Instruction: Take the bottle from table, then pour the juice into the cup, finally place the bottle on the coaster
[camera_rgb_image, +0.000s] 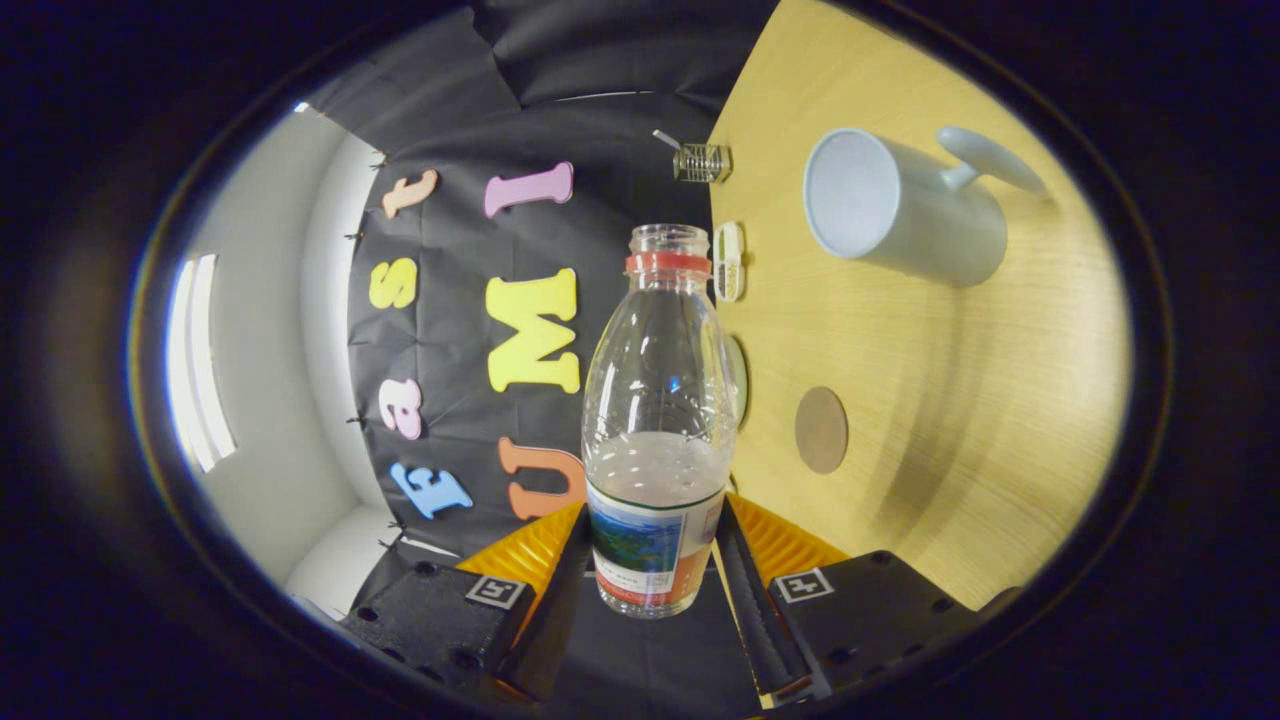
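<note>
Your tongs (655, 560) are clamped on the bottle (658, 420), one finger (560, 590) pressing its labelled lower part from the left and the other finger (745, 590) from the right. The bottle sits between them at the bottom centre of the frame, and its open neck with the red ring points toward the middle of the frame. It has no cap on, and clear liquid fills roughly its lower third, with the surface just above the label.

You are holding the tongs rolled hard to one side: the tabletop (950, 400) stands like a wall across the right half of the frame, and the black cloth wall takes the centre and left. The bottle is lifted off the tabletop, with the cloth behind it.

The cup (900, 205) is in the upper right of the frame, well beyond the fingers, standing on the tabletop with its open mouth facing the centre and its handle on the far right side. The coaster (821, 430), a round brown disc, lies on the tabletop right of centre, just to the right of the bottle's body and nearer to the tongs than the cup is.

A small glass jar (702, 162) sits at the tabletop's far edge, above the bottle's neck.
</note>
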